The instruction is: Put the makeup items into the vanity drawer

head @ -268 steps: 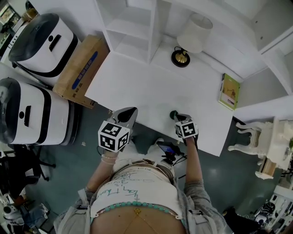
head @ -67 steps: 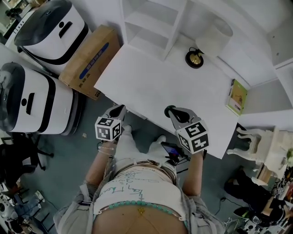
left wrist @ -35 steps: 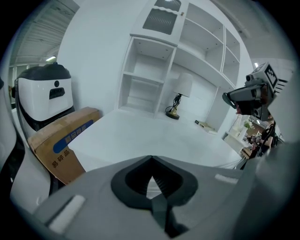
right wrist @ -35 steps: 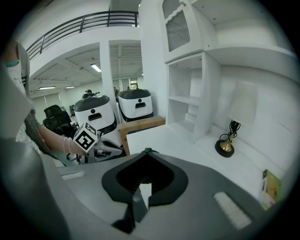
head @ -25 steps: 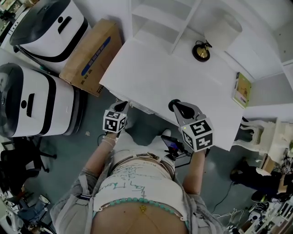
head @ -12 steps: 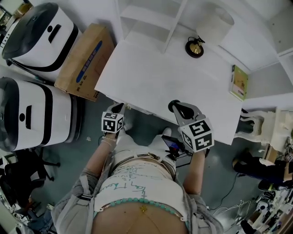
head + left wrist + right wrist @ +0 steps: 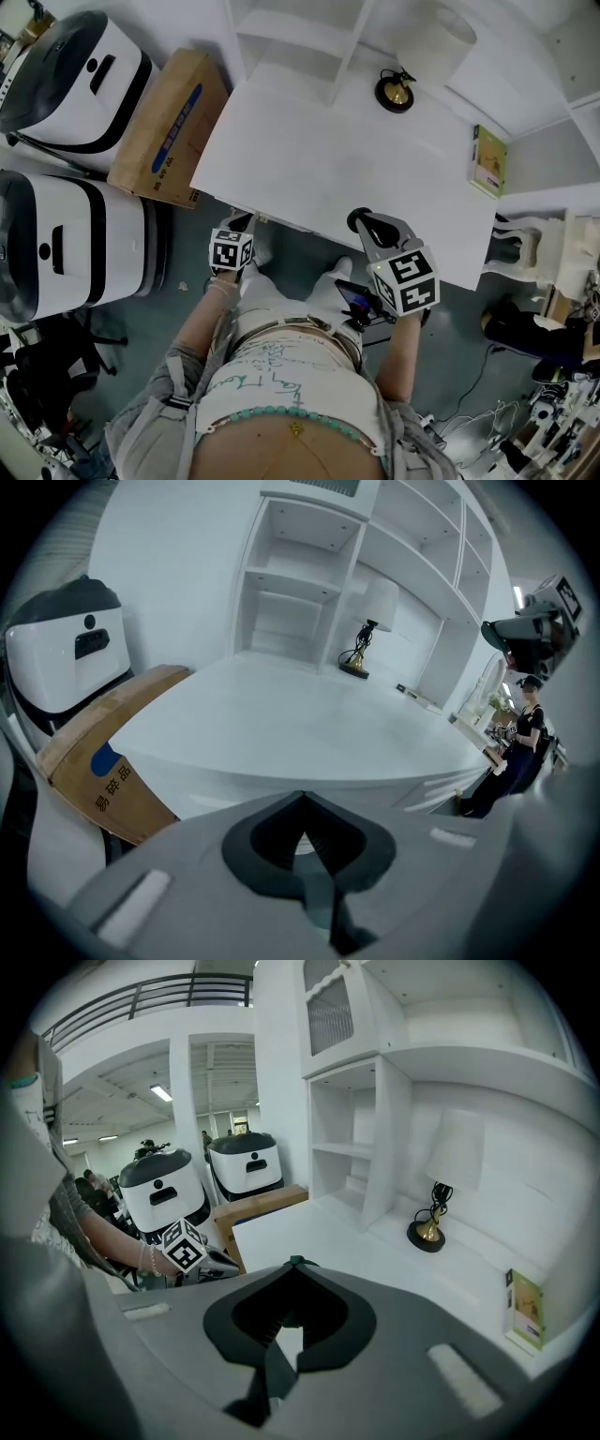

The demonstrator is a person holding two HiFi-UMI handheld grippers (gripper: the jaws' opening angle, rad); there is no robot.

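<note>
The white vanity desk (image 7: 319, 150) is bare apart from a lamp and a booklet, and no loose makeup items show on it. My left gripper (image 7: 242, 223) is shut with nothing in it, just off the desk's front left edge; its closed tips (image 7: 300, 797) point over the desk top (image 7: 281, 733). Over the front edge further right, my right gripper (image 7: 362, 221) is shut, and a small green item (image 7: 292, 1262) peeks out at its tips. Thin drawer seams (image 7: 450, 794) run along the desk front, and no drawer stands open.
A lamp (image 7: 395, 91) stands at the back of the desk and a green booklet (image 7: 489, 161) lies at its right end. Open shelves (image 7: 291, 37) rise behind. A cardboard box (image 7: 159, 127) and two white machines (image 7: 66, 244) stand to the left, a white ornate stool (image 7: 525, 258) to the right.
Over the last second both grippers have stayed at the desk's front edge, both shut. Only the head view has drifted slightly.
</note>
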